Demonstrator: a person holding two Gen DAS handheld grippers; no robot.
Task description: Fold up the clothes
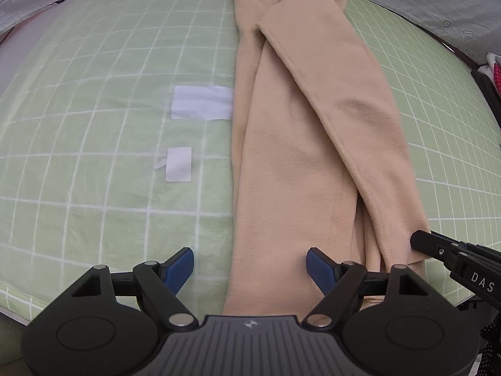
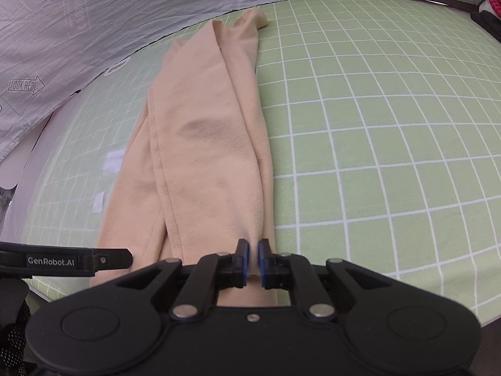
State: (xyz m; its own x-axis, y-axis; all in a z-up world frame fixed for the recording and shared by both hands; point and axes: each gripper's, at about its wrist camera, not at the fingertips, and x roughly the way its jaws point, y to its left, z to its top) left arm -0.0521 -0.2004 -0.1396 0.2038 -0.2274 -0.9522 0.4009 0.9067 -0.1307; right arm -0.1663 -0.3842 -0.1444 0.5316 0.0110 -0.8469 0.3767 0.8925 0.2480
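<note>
A beige fleece garment (image 1: 291, 144) lies folded into a long narrow strip on the green grid mat (image 1: 94, 125), running away from me; it also shows in the right wrist view (image 2: 200, 144). My left gripper (image 1: 250, 269) is open, its blue pads either side of the garment's near left edge, just above it. My right gripper (image 2: 253, 260) is shut on the garment's near right end, cloth pinched between the blue pads. The right gripper's tip shows in the left wrist view (image 1: 419, 241) at the garment's near right corner.
Two white tape patches (image 1: 202, 106) (image 1: 178, 164) lie on the mat left of the garment. A grey printed sheet (image 2: 78, 31) borders the mat's far side. The mat's near edge (image 2: 438, 310) is close. Pink and dark items (image 1: 493, 72) sit at the far right.
</note>
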